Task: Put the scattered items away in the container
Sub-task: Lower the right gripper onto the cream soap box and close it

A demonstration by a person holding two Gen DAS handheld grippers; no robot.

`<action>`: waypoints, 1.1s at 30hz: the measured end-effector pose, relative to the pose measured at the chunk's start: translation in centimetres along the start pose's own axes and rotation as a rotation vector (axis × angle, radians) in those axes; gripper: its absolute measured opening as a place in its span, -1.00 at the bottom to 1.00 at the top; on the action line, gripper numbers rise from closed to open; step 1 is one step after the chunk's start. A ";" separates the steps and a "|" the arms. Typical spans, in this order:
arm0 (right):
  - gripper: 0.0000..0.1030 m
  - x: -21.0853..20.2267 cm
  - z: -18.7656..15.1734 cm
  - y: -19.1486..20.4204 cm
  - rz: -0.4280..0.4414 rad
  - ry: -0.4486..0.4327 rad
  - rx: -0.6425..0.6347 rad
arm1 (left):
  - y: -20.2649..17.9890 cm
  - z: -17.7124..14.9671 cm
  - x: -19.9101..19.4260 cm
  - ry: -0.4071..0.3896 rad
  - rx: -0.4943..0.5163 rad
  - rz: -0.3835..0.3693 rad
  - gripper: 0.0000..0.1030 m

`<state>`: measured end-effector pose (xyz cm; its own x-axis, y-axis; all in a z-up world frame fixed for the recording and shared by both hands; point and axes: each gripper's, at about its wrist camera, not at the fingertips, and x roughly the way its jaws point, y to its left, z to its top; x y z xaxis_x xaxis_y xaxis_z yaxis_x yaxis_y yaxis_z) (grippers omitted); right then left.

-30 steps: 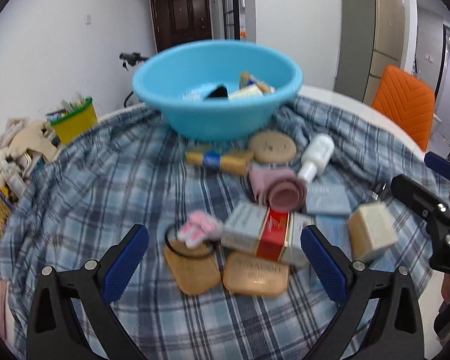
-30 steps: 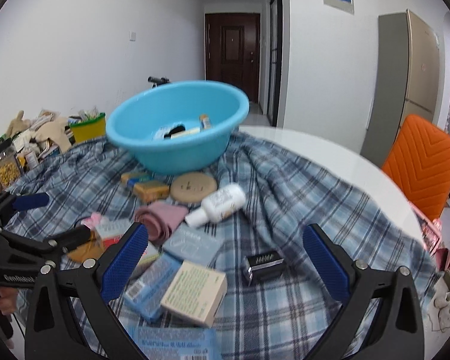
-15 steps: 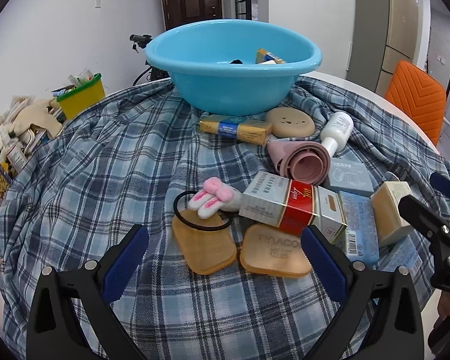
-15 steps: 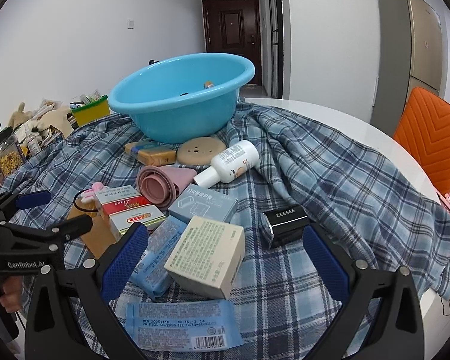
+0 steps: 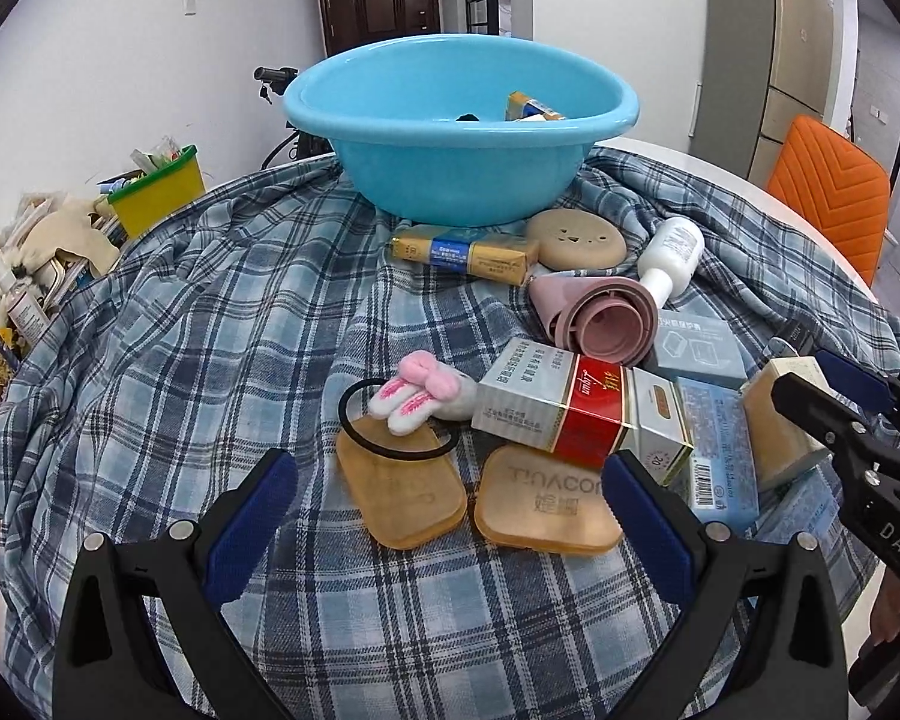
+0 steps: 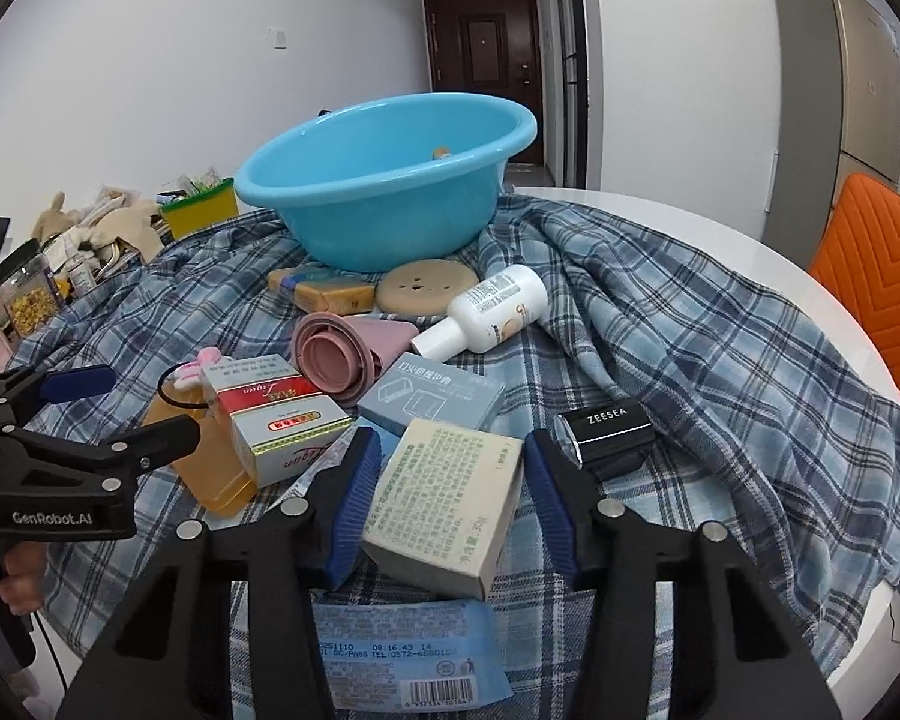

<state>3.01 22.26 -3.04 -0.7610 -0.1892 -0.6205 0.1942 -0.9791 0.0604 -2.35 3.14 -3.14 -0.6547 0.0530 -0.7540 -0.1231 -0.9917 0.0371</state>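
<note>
The blue basin (image 5: pixel 450 180) stands at the back of the plaid cloth (image 5: pixel 210 360) with a few items inside. My right gripper (image 6: pixel 453 462) is low at the front; its jaws are closing around a pale box with green print (image 6: pixel 444 510), and both pads lie against the box's sides. My left gripper (image 5: pixel 447 480) is open above two amber soap-like slabs (image 5: pixel 402 492), holding nothing. Around them lie a red and silver carton (image 5: pixel 576 414), a bunny hair tie (image 5: pixel 414 396), a pink folding cup (image 5: pixel 600 318) and a white bottle (image 5: pixel 672 258).
A black ZEESEA case (image 6: pixel 609 432) lies just right of the right gripper, and a blue packet (image 6: pixel 402 654) under it. A grey-blue box (image 6: pixel 432 396), a round tan lid (image 6: pixel 426 288) and a gold bar (image 5: pixel 468 252) lie before the basin. An orange chair (image 6: pixel 882 276) stands at the right.
The right gripper sank toward the table, and its jaws went from wide open to closed in on the pale box. The left gripper dipped slightly nearer the cloth and stayed open.
</note>
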 end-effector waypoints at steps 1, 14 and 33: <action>-0.13 -0.2 0.0 -0.1 -0.008 -0.010 -0.001 | 0.0 0.0 0.1 0.001 -0.003 -0.001 1.00; -0.13 -0.6 0.1 -0.9 -0.028 -0.015 0.016 | -3.0 0.7 0.2 -0.006 0.069 -0.048 1.00; -0.13 -0.5 0.3 -1.0 -0.015 -0.020 0.024 | -0.2 -0.3 0.9 0.026 0.040 0.034 0.99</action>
<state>2.99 23.28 -2.56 -0.7758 -0.1754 -0.6061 0.1676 -0.9834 0.0701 -2.66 3.36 -4.02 -0.6396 0.0158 -0.7685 -0.1313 -0.9873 0.0890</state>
